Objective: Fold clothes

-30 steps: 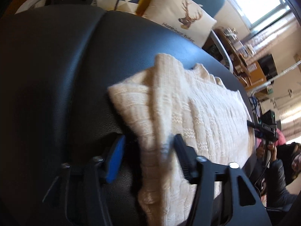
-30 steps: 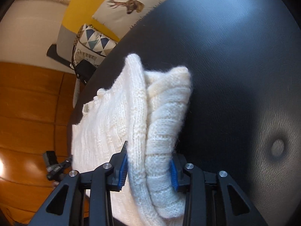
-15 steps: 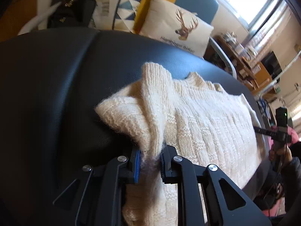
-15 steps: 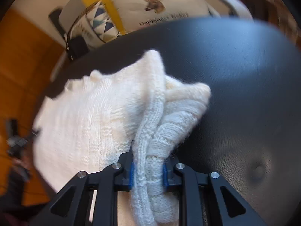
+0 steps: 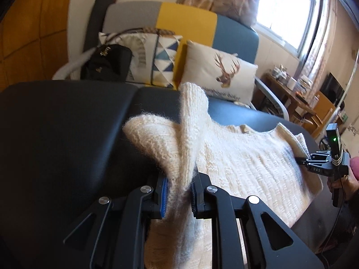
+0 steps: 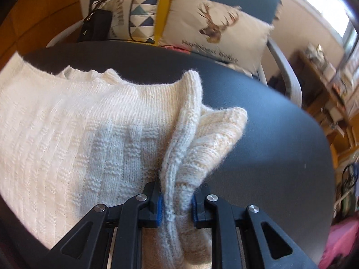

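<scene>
1. Cream knit sweater is lying spread on the black padded table.
2. Left gripper is pinching a bunched sweater edge, jaws narrow after just closing.
3. Right gripper is clamping the opposite bunched fold, jaws likewise just closed.
4. Deer cushion is sitting behind the table.

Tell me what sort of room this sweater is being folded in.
Most likely a home living room. A colour-block sofa holds a deer-print cushion, a curtained window lets in daylight, and cluttered wooden furniture stands beyond the black padded surface.
</scene>
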